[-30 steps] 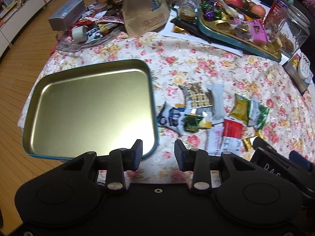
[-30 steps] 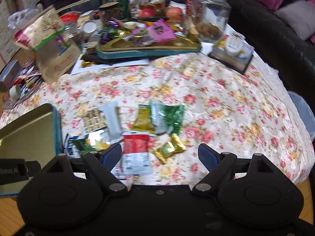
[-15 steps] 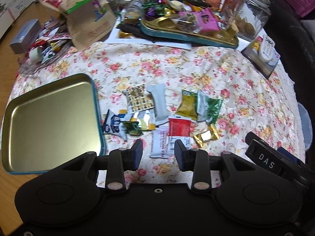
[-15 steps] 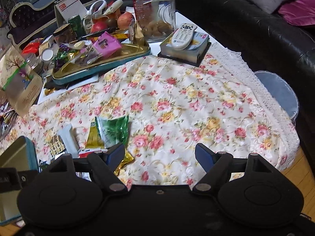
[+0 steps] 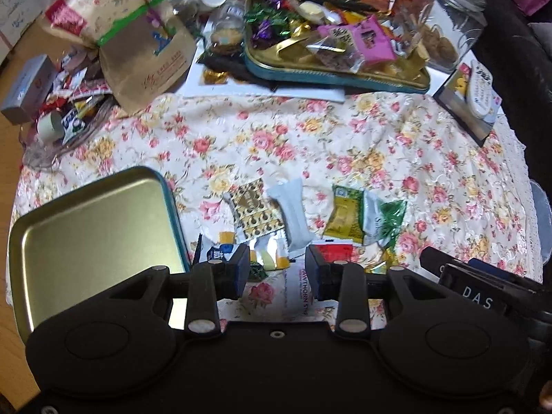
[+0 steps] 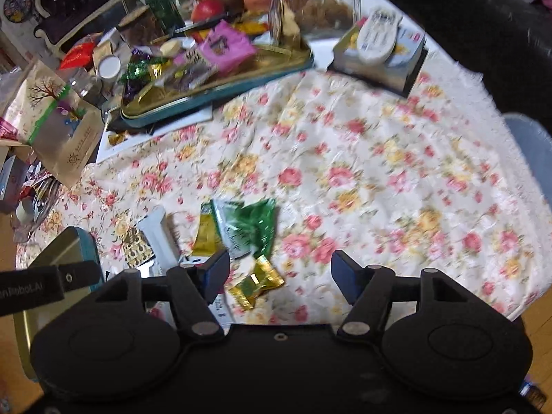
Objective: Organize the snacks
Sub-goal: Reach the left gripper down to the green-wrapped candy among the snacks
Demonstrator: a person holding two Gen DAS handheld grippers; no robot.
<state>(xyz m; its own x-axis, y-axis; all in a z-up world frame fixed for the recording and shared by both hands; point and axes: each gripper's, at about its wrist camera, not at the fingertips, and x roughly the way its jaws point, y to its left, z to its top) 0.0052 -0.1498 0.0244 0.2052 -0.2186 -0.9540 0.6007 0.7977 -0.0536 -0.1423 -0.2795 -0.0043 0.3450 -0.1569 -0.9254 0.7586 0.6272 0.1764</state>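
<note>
Left wrist view: loose snack packets lie clustered mid-table on a cream floral tablecloth (image 5: 310, 138), among them a white wrapped bar (image 5: 293, 217), a gold-patterned sachet (image 5: 253, 212), a yellow packet (image 5: 345, 215), a green foil packet (image 5: 383, 220) and a red-and-white strip (image 5: 310, 289) reading "HAWTHORN STRIP". Left gripper (image 5: 277, 272) hovers over them, jaws parted, nothing held. Just left sits an empty gold metal tray with teal rim (image 5: 86, 238). Right gripper (image 6: 279, 276) is spread wide, holding nothing, over a crumpled gold wrapper (image 6: 257, 283). Beyond: a second teal-rimmed tray heaped with sweets (image 5: 331, 76), a brown paper bag (image 5: 138, 45), a glass jar (image 5: 448, 20), a white remote (image 6: 377, 36). "DAS" shows on the right gripper's body. Dark sofa behind; wooden floor.
</note>
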